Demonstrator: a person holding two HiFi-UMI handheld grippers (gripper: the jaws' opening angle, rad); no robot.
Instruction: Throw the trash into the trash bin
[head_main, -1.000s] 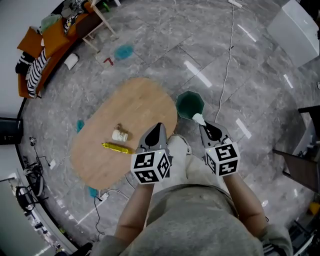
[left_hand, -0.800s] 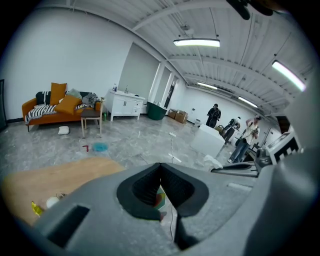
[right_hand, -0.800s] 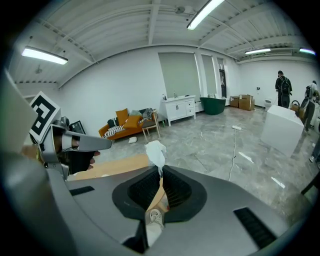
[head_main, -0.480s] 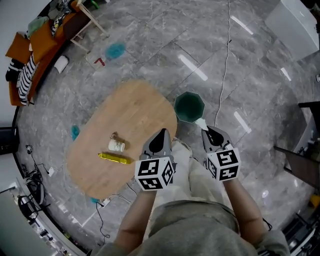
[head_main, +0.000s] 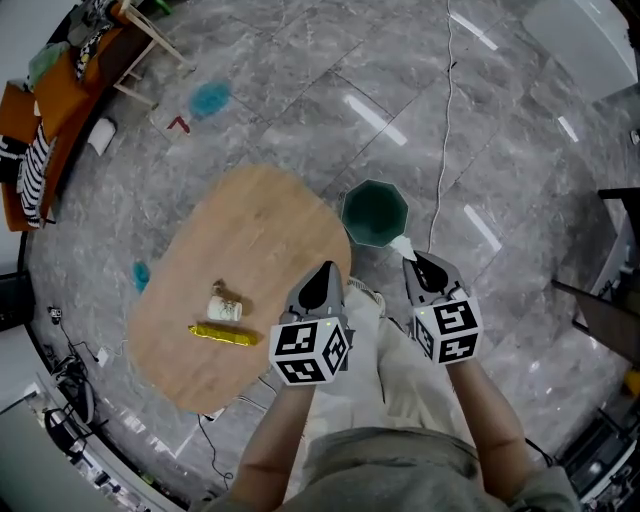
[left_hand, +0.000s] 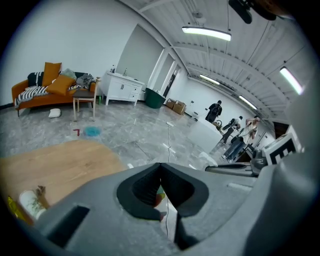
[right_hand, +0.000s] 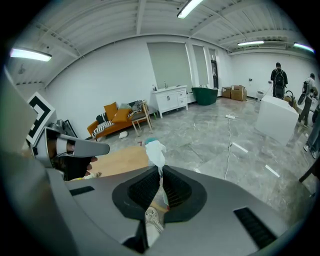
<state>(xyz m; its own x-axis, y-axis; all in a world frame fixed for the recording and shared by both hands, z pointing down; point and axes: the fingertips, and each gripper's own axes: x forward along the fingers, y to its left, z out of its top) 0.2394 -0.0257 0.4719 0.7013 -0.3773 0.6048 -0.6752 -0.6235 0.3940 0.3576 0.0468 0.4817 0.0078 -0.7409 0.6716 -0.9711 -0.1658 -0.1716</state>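
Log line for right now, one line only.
right gripper: shut on tissue | tissue: beside bin rim, not in | left gripper: shut, empty | table: yellow wrapper, white cup

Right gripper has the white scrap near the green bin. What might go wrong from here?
1. The white scrap sticks out of the right gripper's shut jaws beside the green bin's rim, not over its opening. Released here, it would likely land on the floor.
2. It looks light, so it may drift or cling to the jaws.
3. A cable crosses the floor beside the bin and might catch a foot.
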